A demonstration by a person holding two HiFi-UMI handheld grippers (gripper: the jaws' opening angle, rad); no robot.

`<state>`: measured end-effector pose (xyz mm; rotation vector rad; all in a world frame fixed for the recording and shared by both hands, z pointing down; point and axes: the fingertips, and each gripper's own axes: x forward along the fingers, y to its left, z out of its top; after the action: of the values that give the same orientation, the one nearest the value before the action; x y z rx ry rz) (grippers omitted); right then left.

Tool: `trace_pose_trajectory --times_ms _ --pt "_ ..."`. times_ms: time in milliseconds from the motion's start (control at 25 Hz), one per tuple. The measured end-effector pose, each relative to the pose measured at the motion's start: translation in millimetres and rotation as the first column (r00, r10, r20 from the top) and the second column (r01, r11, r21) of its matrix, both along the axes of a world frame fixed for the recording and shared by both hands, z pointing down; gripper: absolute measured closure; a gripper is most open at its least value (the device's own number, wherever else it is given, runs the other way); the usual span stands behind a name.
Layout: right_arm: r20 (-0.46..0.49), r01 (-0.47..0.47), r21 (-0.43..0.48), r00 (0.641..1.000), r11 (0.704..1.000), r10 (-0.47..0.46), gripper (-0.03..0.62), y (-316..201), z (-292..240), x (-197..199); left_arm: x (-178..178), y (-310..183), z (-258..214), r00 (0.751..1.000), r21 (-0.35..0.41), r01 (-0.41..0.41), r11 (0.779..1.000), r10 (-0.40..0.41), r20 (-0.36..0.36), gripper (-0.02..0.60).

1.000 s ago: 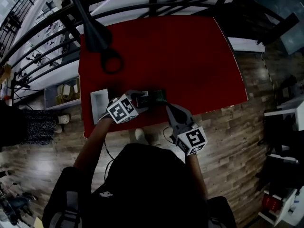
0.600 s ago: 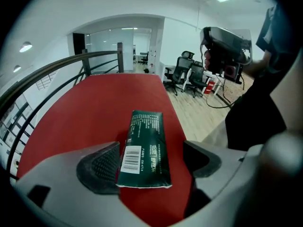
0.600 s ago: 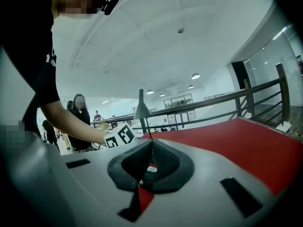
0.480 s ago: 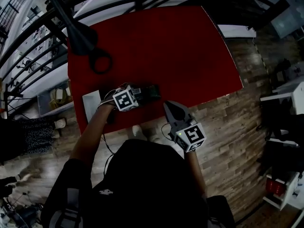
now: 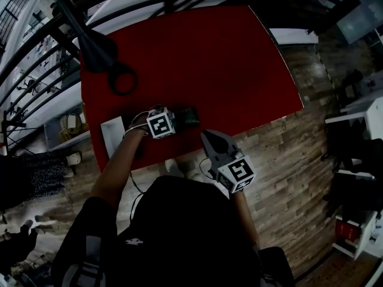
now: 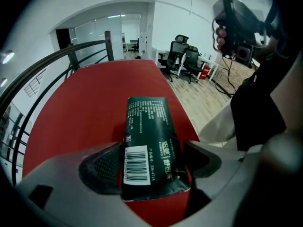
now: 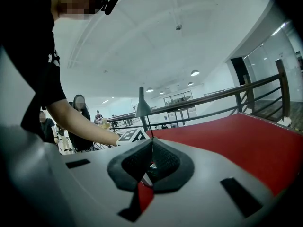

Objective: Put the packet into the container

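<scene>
Jaws of the left gripper [image 6: 150, 161], just opened wide, straddle the packet [image 6: 147, 126] on the desk [image 6: 94, 98]; close squarely across its width.

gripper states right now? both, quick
Left gripper: open, jaws have just been opening; packet sits between them, not clamped.
Right gripper: shut, empty.

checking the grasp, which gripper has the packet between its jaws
The left gripper: its jaws have just been opening and stand either side of the green packet. The right gripper is shut on nothing.
</scene>
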<state>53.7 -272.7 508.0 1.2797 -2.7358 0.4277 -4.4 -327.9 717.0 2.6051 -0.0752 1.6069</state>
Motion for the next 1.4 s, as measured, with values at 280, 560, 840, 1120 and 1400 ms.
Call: trace_pose_trajectory --times_ms 280,560,840,1120,1400 --pt "0.003 0.011 -0.005 1.000 1.000 -0.011 0.572 2 -1 3 2 2 0 0.999 0.001 0.013 1.000 -0.013 0.037 0.235" --pt "0.007 0.030 -0.005 1.000 1.000 -0.030 0.572 -2 -1 2 8 -5 -20 0.996 0.006 0.088 0.996 -0.088 -0.022 0.256" --pt "0.014 0.080 0.016 0.997 0.997 -0.080 0.572 -13 -3 -3 -13 -24 -59 0.984 0.037 0.177 0.984 -0.175 -0.036 0.256" --pt "0.034 0.196 0.037 0.980 0.980 -0.197 0.572 -21 -10 -33 -67 -22 -92 0.935 0.065 0.354 0.933 -0.351 -0.042 0.256" --pt "0.063 0.322 0.040 0.944 0.946 -0.324 0.572 -20 -14 -68 -119 2 -116 0.862 0.067 0.507 0.859 -0.504 -0.050 0.256"
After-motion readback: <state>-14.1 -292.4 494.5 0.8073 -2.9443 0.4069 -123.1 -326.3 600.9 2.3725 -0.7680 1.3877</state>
